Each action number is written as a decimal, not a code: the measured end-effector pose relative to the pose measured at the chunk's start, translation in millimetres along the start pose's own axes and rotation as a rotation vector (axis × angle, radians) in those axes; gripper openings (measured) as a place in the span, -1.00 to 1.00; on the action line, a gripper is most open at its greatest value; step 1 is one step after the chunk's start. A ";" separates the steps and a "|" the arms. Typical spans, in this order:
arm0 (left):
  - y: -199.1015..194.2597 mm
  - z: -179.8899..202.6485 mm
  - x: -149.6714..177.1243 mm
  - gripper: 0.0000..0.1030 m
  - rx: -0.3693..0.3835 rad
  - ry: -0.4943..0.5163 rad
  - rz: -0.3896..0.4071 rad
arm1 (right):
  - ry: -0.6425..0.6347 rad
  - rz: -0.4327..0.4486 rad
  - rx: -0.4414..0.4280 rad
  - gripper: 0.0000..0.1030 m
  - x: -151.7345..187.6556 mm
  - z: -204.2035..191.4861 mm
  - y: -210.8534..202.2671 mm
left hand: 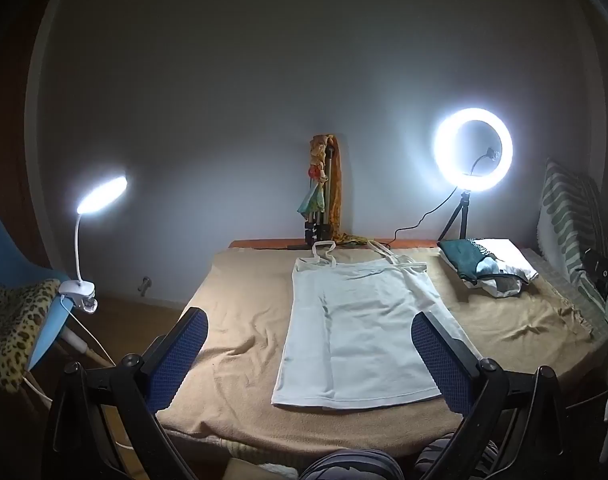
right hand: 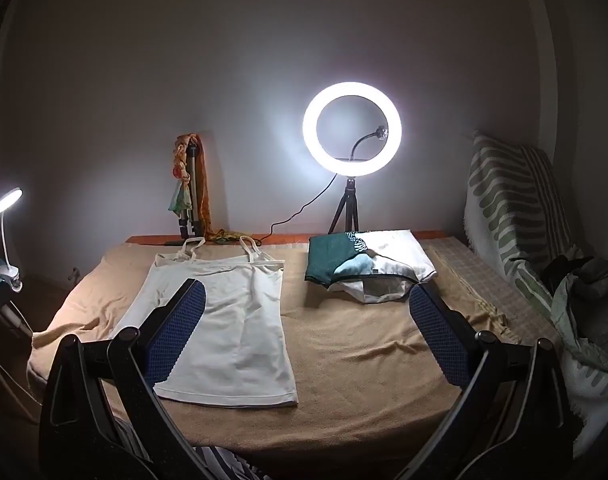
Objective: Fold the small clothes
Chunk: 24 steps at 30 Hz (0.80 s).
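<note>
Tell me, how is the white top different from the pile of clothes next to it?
The white top is spread out flat with its straps at the far end; the pile of clothes is bunched and stacked. The top is one plain pale colour; the pile mixes teal, white and patterned pieces. The top lies nearer the desk lamp; the pile sits before the ring light. Both rest on the tan blanket.

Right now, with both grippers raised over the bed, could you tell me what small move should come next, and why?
Probably lower the left gripper to the white camisole at its near left hem. It lies flat, unfolded, and both sets of jaws are open, holding nothing.
</note>
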<state>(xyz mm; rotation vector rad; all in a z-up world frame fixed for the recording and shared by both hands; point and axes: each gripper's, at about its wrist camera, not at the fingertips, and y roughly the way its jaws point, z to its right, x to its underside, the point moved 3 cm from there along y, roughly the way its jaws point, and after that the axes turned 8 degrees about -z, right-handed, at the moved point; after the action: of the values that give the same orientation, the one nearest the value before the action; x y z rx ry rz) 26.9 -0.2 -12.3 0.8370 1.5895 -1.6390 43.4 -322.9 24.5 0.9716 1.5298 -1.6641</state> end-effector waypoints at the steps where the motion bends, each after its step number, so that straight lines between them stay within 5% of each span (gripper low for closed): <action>1: -0.4 -0.7 -0.3 0.99 -0.001 0.003 0.001 | 0.002 -0.003 -0.002 1.00 0.0 1.5 1.3; 24: 4.2 0.2 -4.1 0.99 -0.034 -0.011 0.010 | 0.010 -0.047 -0.014 1.00 12.7 5.5 22.7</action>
<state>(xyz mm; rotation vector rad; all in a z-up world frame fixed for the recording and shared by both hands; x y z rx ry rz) 32.7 -0.2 -11.2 0.8157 1.5984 -1.6023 56.2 -330.3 2.4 0.9450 1.5796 -1.6815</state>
